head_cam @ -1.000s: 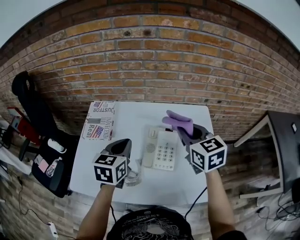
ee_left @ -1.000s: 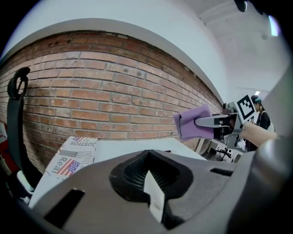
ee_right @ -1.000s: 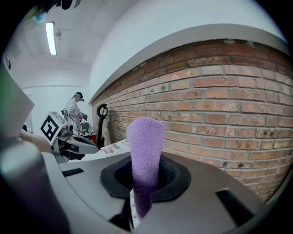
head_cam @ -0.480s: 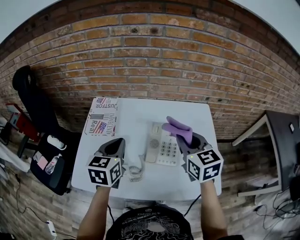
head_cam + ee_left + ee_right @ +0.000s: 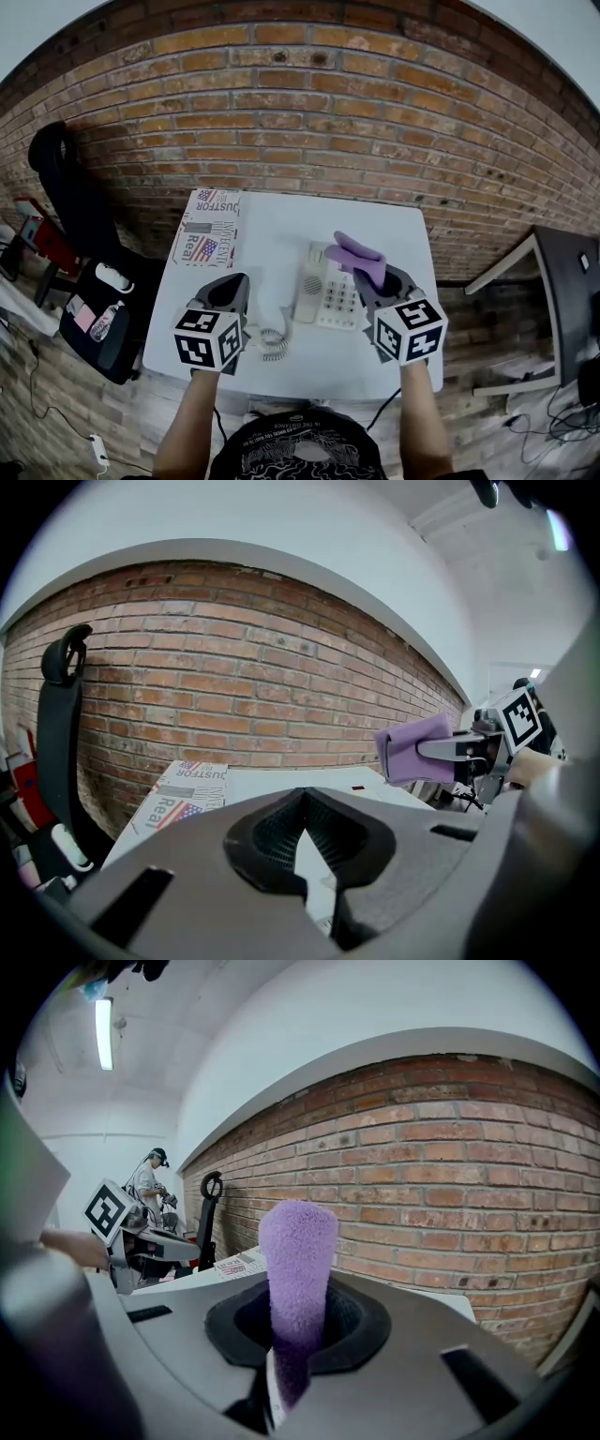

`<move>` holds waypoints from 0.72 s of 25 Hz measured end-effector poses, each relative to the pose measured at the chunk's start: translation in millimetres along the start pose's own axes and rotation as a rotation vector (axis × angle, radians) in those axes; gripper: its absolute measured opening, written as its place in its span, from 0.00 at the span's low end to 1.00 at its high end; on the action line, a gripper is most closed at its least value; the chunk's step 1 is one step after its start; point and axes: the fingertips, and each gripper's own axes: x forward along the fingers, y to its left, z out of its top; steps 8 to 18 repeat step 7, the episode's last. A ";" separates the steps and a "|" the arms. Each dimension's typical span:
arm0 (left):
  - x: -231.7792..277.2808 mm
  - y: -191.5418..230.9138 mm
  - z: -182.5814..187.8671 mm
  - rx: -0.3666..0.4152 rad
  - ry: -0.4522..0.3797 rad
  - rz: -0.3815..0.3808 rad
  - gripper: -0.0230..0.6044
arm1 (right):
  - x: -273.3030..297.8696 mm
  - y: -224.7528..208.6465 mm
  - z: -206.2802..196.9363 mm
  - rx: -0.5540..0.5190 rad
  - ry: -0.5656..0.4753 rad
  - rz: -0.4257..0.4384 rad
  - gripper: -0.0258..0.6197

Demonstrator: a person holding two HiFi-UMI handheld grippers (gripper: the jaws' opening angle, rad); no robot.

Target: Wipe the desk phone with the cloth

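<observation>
A white desk phone (image 5: 330,292) lies on the white table (image 5: 281,230), its handset (image 5: 309,275) in the cradle at its left side. A coiled cord (image 5: 272,343) trails from it toward me. My right gripper (image 5: 371,278) is shut on a folded purple cloth (image 5: 354,255), which hangs over the phone's far right corner; whether it touches the phone I cannot tell. In the right gripper view the cloth (image 5: 298,1260) stands up from between the jaws. My left gripper (image 5: 228,292) hovers left of the phone with its jaws together and nothing in them.
A printed cardboard box (image 5: 206,239) lies on the table's far left corner. A brick wall (image 5: 300,141) backs the table. A black chair (image 5: 66,202) stands at the left, and a dark desk (image 5: 562,281) at the right. Another person (image 5: 150,1190) stands far off.
Both grippers have drawn slightly back toward me and lower. The cloth stays gripped over the phone's far right corner. The phone itself has not moved.
</observation>
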 end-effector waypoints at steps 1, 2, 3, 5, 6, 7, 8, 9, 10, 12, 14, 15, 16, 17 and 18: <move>0.1 -0.4 -0.4 0.001 0.001 -0.001 0.05 | 0.7 0.4 -0.3 0.000 0.001 0.002 0.11; 0.2 -0.6 -0.9 0.002 0.002 -0.001 0.05 | 1.3 0.9 -0.7 0.000 0.001 0.004 0.11; 0.2 -0.6 -1.5 0.002 0.003 -0.002 0.05 | 1.9 1.4 -1.1 0.000 0.002 0.006 0.11; 0.4 -0.5 -2.6 0.002 0.006 -0.001 0.05 | 2.7 1.9 -1.7 0.001 0.003 0.009 0.11; 0.6 -0.6 -2.9 0.002 0.008 -0.001 0.05 | 3.0 1.8 -1.9 0.002 0.004 0.010 0.11; 0.9 -0.7 -3.2 0.002 0.009 0.000 0.05 | 3.2 1.7 -2.0 0.002 0.004 0.011 0.11; 0.9 -0.7 -3.2 0.002 0.009 0.000 0.05 | 3.2 1.7 -2.0 0.002 0.004 0.011 0.11; 0.9 -0.7 -3.2 0.002 0.009 0.000 0.05 | 3.2 1.7 -2.0 0.002 0.004 0.011 0.11; 0.9 -0.7 -3.2 0.002 0.009 0.000 0.05 | 3.2 1.7 -2.0 0.002 0.004 0.011 0.11; 0.9 -0.7 -3.2 0.002 0.009 0.000 0.05 | 3.2 1.7 -2.0 0.002 0.004 0.011 0.11; 0.9 -0.7 -3.2 0.002 0.009 0.000 0.05 | 3.2 1.7 -2.0 0.002 0.004 0.011 0.11; 0.9 -0.7 -3.2 0.002 0.009 0.000 0.05 | 3.2 1.7 -2.0 0.002 0.004 0.011 0.11; 0.9 -0.7 -3.2 0.002 0.009 0.000 0.05 | 3.2 1.7 -2.0 0.002 0.004 0.011 0.11; 0.9 -0.7 -3.2 0.002 0.009 0.000 0.05 | 3.2 1.7 -2.0 0.002 0.004 0.011 0.11; 0.9 -0.7 -3.2 0.002 0.009 0.000 0.05 | 3.2 1.7 -2.0 0.002 0.004 0.011 0.11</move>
